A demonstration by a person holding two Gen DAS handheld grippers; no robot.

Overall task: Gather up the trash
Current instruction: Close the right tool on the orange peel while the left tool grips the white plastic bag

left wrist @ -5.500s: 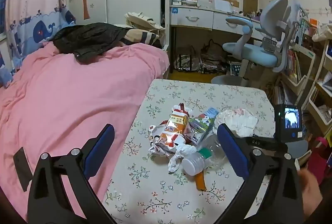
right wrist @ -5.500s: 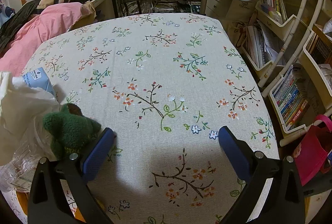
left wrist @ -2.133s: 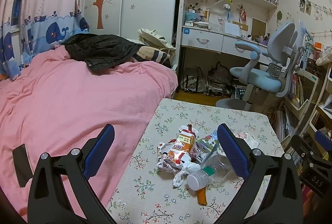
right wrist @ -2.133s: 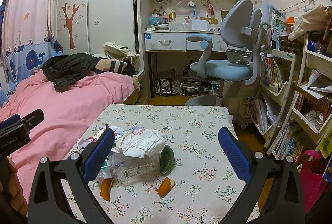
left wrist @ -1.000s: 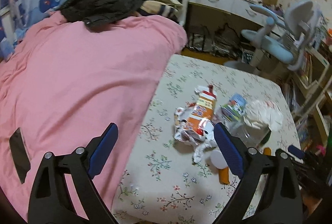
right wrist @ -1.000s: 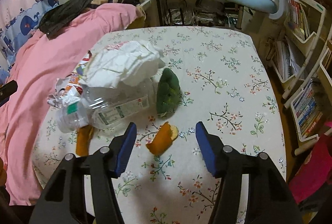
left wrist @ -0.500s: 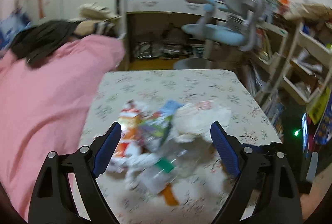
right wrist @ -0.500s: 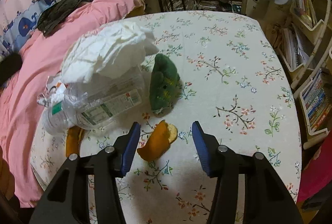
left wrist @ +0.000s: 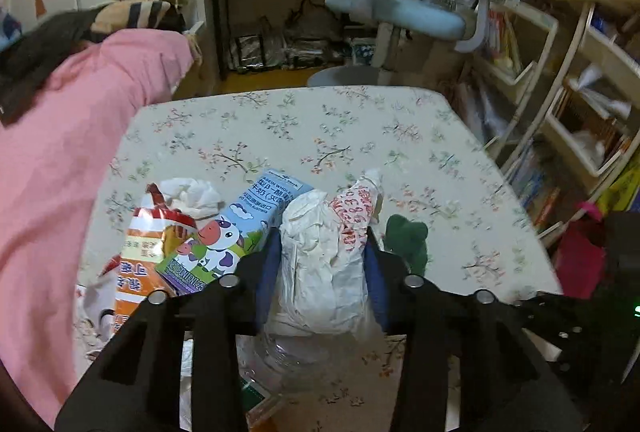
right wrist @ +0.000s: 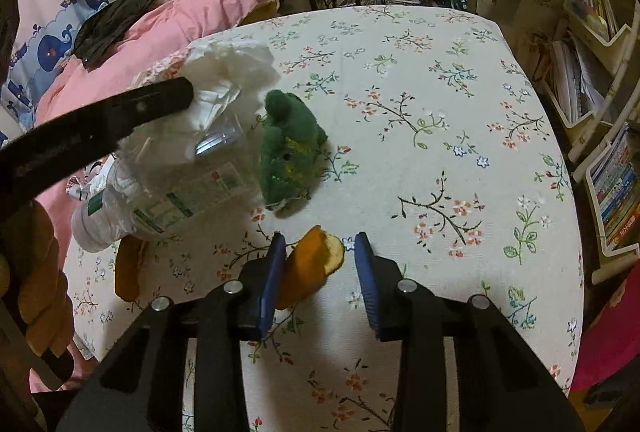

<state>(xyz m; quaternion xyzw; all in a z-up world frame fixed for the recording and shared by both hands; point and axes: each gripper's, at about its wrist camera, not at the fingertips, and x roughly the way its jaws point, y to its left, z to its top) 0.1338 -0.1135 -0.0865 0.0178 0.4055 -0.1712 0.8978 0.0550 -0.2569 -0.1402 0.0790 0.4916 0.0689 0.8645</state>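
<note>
My left gripper point(left wrist: 322, 256) is shut on a crumpled white paper wrapper point(left wrist: 324, 256) with red print, which lies on a clear plastic bottle point(left wrist: 304, 356). My right gripper point(right wrist: 320, 252) is open, its jaws on either side of an orange peel point(right wrist: 310, 266) on the flowered table point(right wrist: 440, 112). The peel touches the left pad; a gap shows at the right one. The right wrist view shows the bottle point(right wrist: 172, 192), the wrapper point(right wrist: 228, 80), a second peel point(right wrist: 128, 268) and a left-gripper finger point(right wrist: 100, 120).
A milk carton point(left wrist: 240, 228), an orange snack bag point(left wrist: 144, 256) and a white tissue point(left wrist: 192, 192) lie left of the wrapper. A green knitted toy point(right wrist: 288, 152) sits beside the bottle. A pink bed point(left wrist: 60, 152) borders the table's left; book shelves point(right wrist: 600, 72) and a chair point(left wrist: 400, 16) stand beyond.
My left gripper swung right over the pile, came down and closed on the white wrapper. My right gripper came down toward the table and narrowed around the orange peel.
</note>
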